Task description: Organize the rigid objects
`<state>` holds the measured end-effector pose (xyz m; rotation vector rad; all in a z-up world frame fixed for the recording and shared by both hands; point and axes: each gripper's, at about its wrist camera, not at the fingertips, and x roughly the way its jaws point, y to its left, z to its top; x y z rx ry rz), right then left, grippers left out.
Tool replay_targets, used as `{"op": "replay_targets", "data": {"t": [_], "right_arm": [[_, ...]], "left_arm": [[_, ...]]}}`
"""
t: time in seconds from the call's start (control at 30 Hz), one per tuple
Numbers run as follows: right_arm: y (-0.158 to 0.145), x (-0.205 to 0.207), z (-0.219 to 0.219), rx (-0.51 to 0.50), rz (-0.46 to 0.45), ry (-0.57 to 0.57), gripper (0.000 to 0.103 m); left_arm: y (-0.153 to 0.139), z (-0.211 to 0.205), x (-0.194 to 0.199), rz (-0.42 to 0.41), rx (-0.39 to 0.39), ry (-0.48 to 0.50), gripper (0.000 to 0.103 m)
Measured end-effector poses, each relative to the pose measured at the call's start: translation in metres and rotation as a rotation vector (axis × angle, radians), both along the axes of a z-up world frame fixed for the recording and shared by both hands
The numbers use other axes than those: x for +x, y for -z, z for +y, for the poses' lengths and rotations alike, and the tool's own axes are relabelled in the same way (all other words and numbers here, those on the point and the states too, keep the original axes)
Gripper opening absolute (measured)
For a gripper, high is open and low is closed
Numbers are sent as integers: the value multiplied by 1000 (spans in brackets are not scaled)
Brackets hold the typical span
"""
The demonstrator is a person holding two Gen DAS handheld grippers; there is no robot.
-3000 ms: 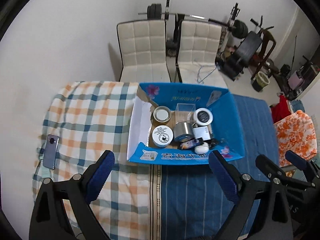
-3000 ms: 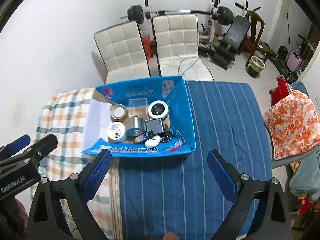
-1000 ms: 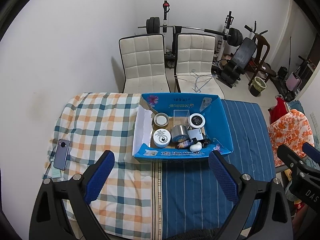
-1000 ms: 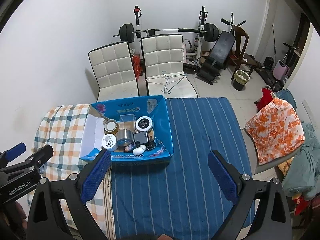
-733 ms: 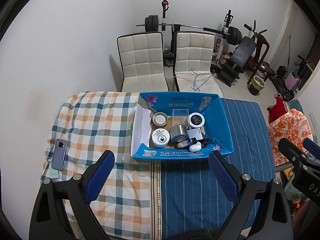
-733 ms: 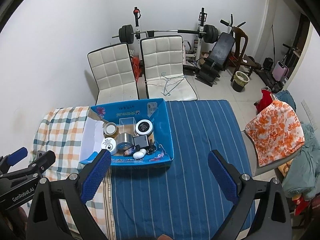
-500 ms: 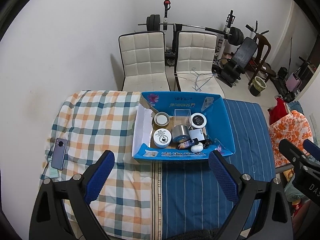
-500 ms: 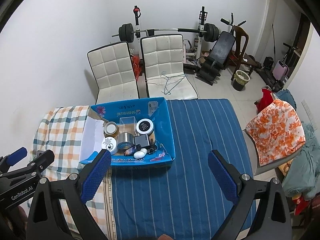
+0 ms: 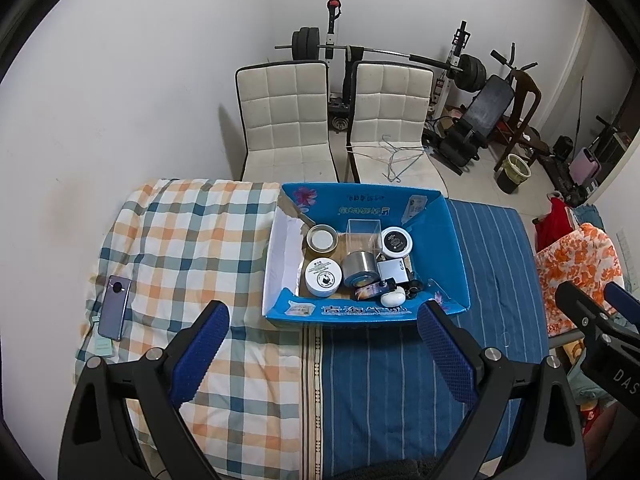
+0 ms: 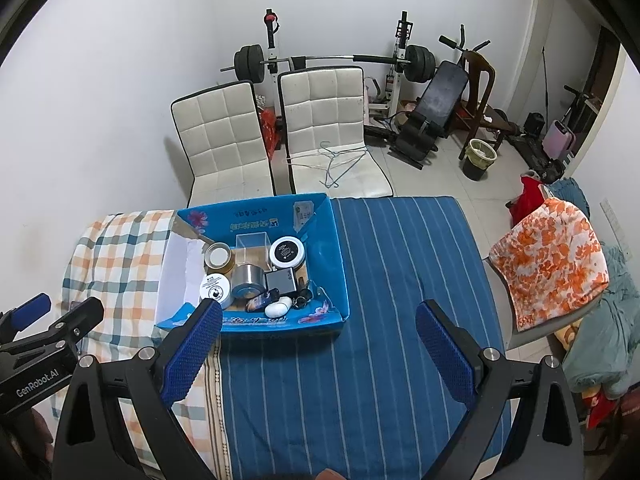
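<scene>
A blue cardboard box [image 9: 452, 248] sits on the table, also in the right wrist view [image 10: 334, 248]. It holds white round jars [image 9: 323, 277], a silver tin [image 9: 361, 267], a clear plastic case [image 9: 362, 232], a black-lidded jar [image 9: 396, 242], a dark box [image 10: 281, 280] and a small white case [image 9: 393, 296]. My left gripper [image 9: 324, 354] is open and empty, high above the table in front of the box. My right gripper [image 10: 318, 354] is open and empty, in front of the box's right part.
A phone [image 9: 115, 301] lies at the left edge of the checked cloth [image 9: 192, 248]. A blue striped cloth [image 10: 400, 280] covers the right half. Two white chairs [image 9: 284, 120] stand behind the table, with gym gear beyond. An orange flowered chair [image 10: 548, 256] is at right.
Both grippers rose and pulled back from the box over three seconds, so it looks smaller. In the last second the views barely shift. Both stayed open.
</scene>
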<state>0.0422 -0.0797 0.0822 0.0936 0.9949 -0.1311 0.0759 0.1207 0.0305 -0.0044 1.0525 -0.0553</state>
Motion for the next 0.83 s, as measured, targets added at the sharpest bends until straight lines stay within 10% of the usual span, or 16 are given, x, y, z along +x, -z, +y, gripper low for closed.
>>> {"op": "replay_targets", "data": {"t": [0.83], "right_arm": [[0, -1, -1, -2, 2, -6, 99]], "left_arm": [[-5, 4, 5, -19, 9, 5, 96]]}}
